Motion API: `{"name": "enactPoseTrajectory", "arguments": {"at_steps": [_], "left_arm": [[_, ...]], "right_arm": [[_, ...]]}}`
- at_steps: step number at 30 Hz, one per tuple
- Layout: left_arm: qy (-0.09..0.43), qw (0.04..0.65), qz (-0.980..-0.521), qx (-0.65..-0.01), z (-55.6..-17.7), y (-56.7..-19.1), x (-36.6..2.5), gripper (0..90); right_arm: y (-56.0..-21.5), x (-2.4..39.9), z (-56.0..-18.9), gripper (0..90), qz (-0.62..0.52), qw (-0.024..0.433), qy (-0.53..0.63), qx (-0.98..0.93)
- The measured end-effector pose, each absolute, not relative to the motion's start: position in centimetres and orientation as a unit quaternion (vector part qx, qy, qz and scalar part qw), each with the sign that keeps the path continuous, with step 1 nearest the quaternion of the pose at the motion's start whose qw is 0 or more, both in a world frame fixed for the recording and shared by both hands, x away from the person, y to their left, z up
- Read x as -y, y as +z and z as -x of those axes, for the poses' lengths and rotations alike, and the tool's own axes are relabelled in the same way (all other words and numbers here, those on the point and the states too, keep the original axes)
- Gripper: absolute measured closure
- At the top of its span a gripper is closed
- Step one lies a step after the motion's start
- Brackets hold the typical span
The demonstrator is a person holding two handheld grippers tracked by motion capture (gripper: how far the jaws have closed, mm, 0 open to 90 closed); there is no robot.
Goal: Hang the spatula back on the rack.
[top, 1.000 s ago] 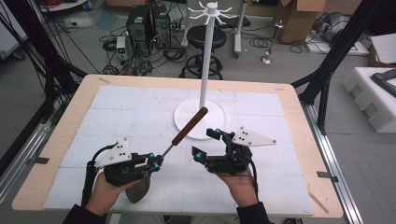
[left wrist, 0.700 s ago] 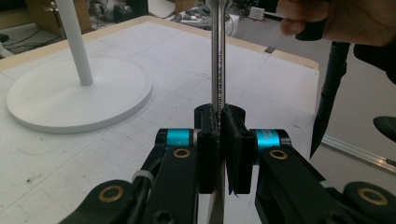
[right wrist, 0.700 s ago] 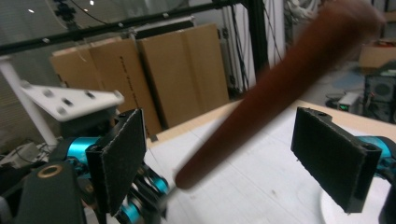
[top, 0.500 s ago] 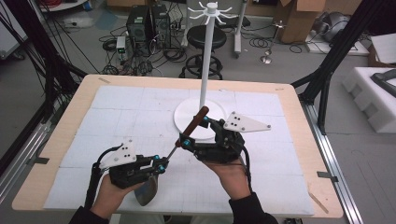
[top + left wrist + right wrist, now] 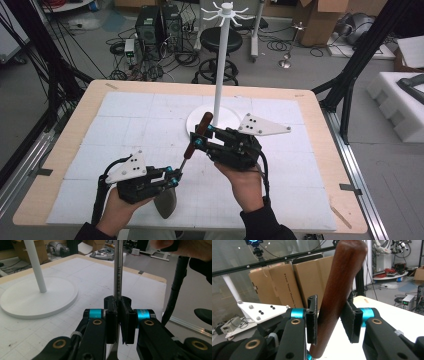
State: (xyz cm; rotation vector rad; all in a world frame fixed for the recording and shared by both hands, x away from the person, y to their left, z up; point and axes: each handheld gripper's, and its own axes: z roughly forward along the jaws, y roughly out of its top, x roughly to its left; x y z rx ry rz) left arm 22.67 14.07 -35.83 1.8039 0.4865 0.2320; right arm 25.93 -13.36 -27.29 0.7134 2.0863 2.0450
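A kitchen utensil with a dark head point(image 5: 165, 202), a thin metal shaft point(image 5: 118, 270) and a brown wooden handle point(image 5: 200, 131) slants up over the white mat. My left gripper point(image 5: 175, 176) is shut on the shaft just above the head, its pads point(image 5: 111, 322) pinching the metal. My right gripper point(image 5: 202, 136) has just been closing around the wooden handle point(image 5: 338, 297), and both pads now touch the wood. Behind them stands a white hook stand, with its pole point(image 5: 220, 75) rising from a round base point(image 5: 194, 125).
The wooden table point(image 5: 320, 165) carries a white gridded mat point(image 5: 125, 120). On the floor behind it are a black stool point(image 5: 220, 37), computer cases point(image 5: 157, 25) and cables. Cardboard boxes point(image 5: 320, 20) and white foam point(image 5: 400, 100) lie at the right.
My right gripper rose and moved left from low over the mat to the wooden handle, and its jaws closed on it. The left gripper stayed put, still holding the shaft.
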Motion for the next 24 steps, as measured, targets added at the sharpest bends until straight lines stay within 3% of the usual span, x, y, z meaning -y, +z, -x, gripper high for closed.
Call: {"name": "enactPoseTrajectory", "arguments": {"at_steps": [4, 13, 15, 18, 24], "left_arm": [[0.100, 0.596, -0.771, -0.201, -22.6, -35.7, -13.9, 83.7], [0.072, 0.614, -0.762, -0.191, -22.4, -35.7, -13.8, 82.2], [0.062, 0.617, -0.762, -0.186, -22.4, -35.7, -13.7, 74.1], [0.056, 0.627, -0.758, -0.172, -22.3, -35.7, -13.7, 68.9], [0.022, 0.649, -0.746, -0.151, -22.2, -35.5, -14.0, 67.2]], "right_arm": [[-26.6, 12.9, -25.7, 72.0, -0.220, 0.042, 0.684, -0.694], [-25.2, 12.0, -25.3, 72.9, -0.185, 0.031, 0.680, -0.709], [-25.3, 12.0, -25.3, 72.9, -0.179, 0.028, 0.679, -0.712], [-25.2, 12.1, -25.4, 72.9, -0.169, 0.016, 0.682, -0.711], [-25.0, 12.6, -26.2, 72.8, -0.110, -0.041, 0.699, -0.705]]}}
